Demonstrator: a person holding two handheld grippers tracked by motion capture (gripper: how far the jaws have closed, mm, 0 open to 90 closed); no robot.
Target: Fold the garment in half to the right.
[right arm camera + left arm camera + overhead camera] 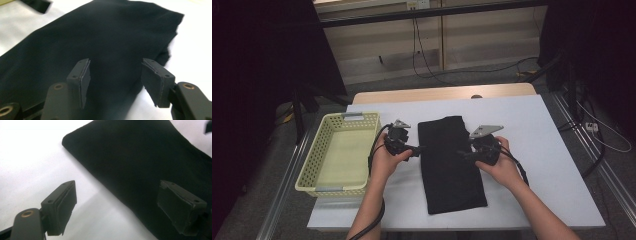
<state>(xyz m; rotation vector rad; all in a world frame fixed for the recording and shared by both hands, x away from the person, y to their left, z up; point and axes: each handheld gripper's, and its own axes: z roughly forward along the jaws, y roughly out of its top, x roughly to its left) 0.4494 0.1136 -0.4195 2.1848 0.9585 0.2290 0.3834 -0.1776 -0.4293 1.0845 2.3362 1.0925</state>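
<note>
left tongs (418, 148): apart, empty, at cloth's left edge | right tongs (460, 153): apart, empty, over right edge | cloth (451, 162): black, folded long, flat mid-tabletop (537, 150), basket (319, 155) to left | step: between folds, likely | next: clamp an end, fold across

- A lab-like recording room, dimly lit.
- White table (532, 130) on bare grey floor.
- Black curtains (262, 60) left and right.
- Loose cables (427, 65) along the far wall.

White table (532, 130) — black cloth (449, 165), yellowish basket (319, 187).
</note>
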